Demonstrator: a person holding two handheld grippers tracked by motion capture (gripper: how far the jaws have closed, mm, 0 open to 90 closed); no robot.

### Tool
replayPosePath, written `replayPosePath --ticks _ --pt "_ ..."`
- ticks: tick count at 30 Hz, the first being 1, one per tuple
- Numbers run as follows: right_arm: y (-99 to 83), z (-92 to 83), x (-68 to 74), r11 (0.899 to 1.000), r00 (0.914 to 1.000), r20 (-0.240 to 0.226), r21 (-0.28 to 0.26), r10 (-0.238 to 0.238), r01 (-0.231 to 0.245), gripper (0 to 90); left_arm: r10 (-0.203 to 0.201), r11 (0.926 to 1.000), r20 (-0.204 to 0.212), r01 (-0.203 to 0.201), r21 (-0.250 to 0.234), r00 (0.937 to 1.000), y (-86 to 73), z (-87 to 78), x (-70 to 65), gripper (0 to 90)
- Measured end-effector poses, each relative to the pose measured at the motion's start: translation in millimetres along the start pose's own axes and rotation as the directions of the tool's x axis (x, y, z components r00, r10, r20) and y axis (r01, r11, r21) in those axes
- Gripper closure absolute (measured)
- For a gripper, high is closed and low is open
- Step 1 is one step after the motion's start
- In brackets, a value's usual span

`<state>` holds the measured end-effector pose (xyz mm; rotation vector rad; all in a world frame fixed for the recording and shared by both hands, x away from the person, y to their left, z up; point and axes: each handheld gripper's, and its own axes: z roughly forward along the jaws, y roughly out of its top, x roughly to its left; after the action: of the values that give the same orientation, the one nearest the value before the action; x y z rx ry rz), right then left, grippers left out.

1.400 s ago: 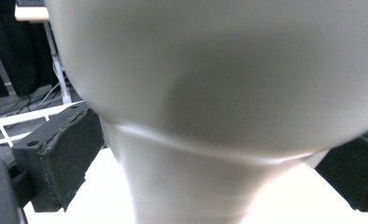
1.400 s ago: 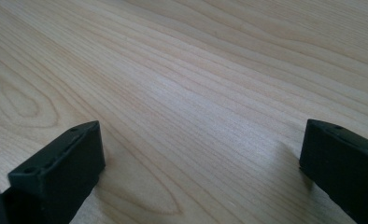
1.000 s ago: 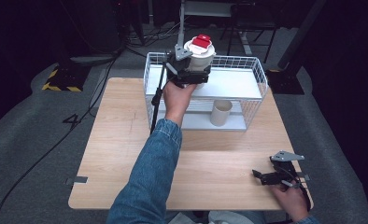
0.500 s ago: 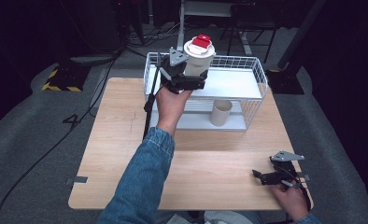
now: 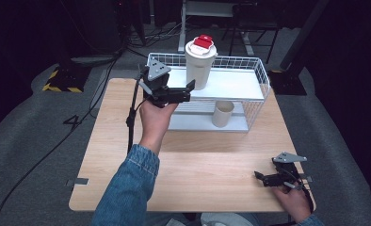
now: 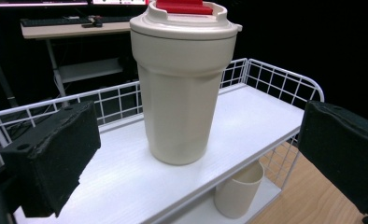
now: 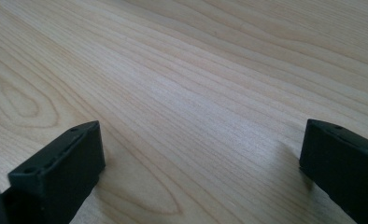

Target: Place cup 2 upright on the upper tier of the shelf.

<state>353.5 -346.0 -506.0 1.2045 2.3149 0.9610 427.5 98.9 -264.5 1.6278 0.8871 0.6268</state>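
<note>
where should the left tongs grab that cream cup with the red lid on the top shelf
Best on the plain wall of the cream cup, below its wider lid, coming in level from the shelf's open front where the left tongs already face it. It stands upright, its body tapers downward, and the open jaws look wide enough to span it.
</note>
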Motion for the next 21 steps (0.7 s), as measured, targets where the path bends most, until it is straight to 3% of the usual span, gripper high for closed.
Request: replayPosePath --ticks 5,21 --pt "0.3 0.4 0.1 1.000 1.0000 -0.002 -0.001 -0.001 0.001 0.0 0.020 0.9998 -0.001 -0.020 0.003 0.9998 -8.3 -14.2 -1.7 0.1" --pt "0.3 0.4 0.1 1.000 1.0000 -0.002 -0.001 -0.001 0.001 0.0 0.026 0.9989 -0.003 -0.026 0.039 0.9996 -41.3 -62.1 2.8 0.0"
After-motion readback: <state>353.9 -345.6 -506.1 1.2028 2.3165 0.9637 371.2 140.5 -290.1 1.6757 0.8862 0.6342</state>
